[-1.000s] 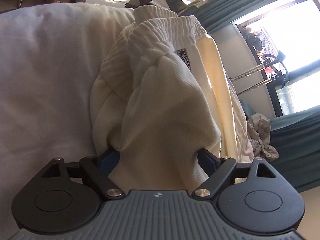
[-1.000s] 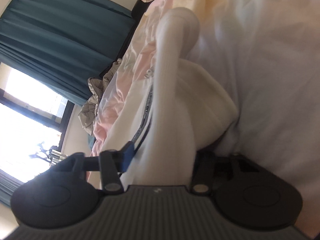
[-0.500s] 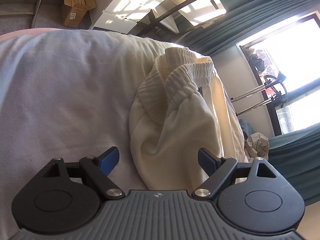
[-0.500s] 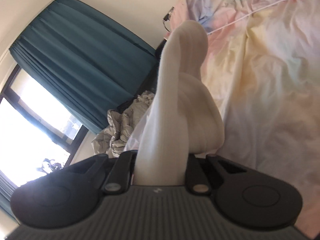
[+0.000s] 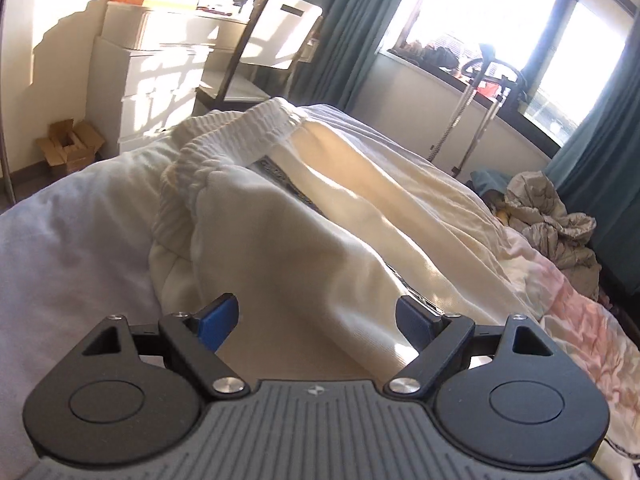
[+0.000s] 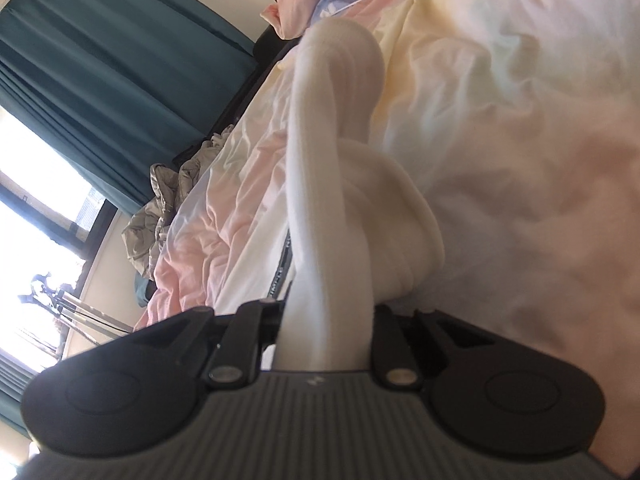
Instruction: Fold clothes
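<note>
On bed [image 5: 60, 240] | cream sweatpants [image 5: 320, 240] bunched | left gripper [image 5: 318, 316] apart | right gripper [image 6: 326, 332] clamps cloth

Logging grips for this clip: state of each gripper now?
Left gripper: open, holding nothing.
Right gripper: shut on the cream trousers.

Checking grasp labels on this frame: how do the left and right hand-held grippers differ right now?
1. The left hand-held gripper stands wide open; the right hand-held gripper is shut.
2. The left grips nothing, its blue pads apart over the cream sweatpants; the right clamps a fold of the same garment.
3. Fabric rises from the right's jaws; under the left it lies on the bed.
Shared: both point down at the sweatpants.
</note>
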A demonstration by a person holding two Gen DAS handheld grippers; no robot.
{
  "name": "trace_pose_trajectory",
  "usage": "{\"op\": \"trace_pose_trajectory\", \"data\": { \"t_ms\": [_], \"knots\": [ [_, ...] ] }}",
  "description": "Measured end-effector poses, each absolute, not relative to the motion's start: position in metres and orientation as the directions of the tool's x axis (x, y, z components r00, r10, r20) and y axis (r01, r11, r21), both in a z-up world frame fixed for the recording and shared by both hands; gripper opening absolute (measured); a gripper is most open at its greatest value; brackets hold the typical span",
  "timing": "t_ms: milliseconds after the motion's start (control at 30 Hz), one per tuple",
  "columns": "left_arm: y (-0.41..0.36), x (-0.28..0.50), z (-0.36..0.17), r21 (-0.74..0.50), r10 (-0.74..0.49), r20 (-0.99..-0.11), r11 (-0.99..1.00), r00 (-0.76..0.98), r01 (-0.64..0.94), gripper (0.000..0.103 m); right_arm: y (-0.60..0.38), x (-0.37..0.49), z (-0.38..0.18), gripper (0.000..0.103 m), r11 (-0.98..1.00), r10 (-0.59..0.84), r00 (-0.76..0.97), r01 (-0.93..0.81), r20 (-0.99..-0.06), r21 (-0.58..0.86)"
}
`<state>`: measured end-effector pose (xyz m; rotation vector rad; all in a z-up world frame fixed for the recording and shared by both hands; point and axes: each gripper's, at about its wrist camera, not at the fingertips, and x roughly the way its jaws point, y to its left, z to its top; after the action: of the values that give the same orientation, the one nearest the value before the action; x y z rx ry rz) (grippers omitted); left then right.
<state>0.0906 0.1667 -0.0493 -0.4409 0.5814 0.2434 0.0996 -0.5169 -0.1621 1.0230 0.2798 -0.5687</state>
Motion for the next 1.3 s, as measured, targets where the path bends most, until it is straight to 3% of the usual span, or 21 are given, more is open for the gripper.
{"op": "trace_pose_trajectory", "data": {
  "t_ms": [300,600,800,967,1100,1300],
  "knots": [
    [0.08,0.136,-0.097,-0.074,0.026,-0.616,0.993,0.787,-0.091,0.089,-0.508,0.104,-0.146,0.015,0.494,-0.346,0.833,0.552,-0.431,0.672],
    [0.079,0.143,-0.098,-0.043,0.035,-0.632,0.996,0.775,-0.08,0.091,-0.476,0.1,-0.091,0.015,0.633,-0.393,0.86,0.509,-0.325,0.583],
    [0.085,0.14,-0.088,-0.074,0.018,-0.625,0.994,0.78,-0.082,0.091,-0.396,0.114,-0.029,0.015,0.834,-0.385,0.906,0.422,-0.173,0.354],
    [0.102,0.131,-0.072,-0.137,0.01,-0.581,0.985,0.814,-0.109,0.091,-0.294,0.127,-0.01,0.015,0.963,-0.242,0.965,0.251,-0.099,0.096],
    [0.118,0.123,-0.06,-0.189,0.02,-0.531,0.972,0.847,-0.141,0.091,-0.213,0.133,-0.038,0.015,0.991,-0.11,0.981,0.096,-0.158,-0.094],
    [0.133,0.119,-0.055,-0.238,0.024,-0.511,0.957,0.859,-0.168,0.091,-0.121,0.13,-0.137,0.016,0.905,0.038,0.903,-0.212,-0.428,-0.368]
  ]
}}
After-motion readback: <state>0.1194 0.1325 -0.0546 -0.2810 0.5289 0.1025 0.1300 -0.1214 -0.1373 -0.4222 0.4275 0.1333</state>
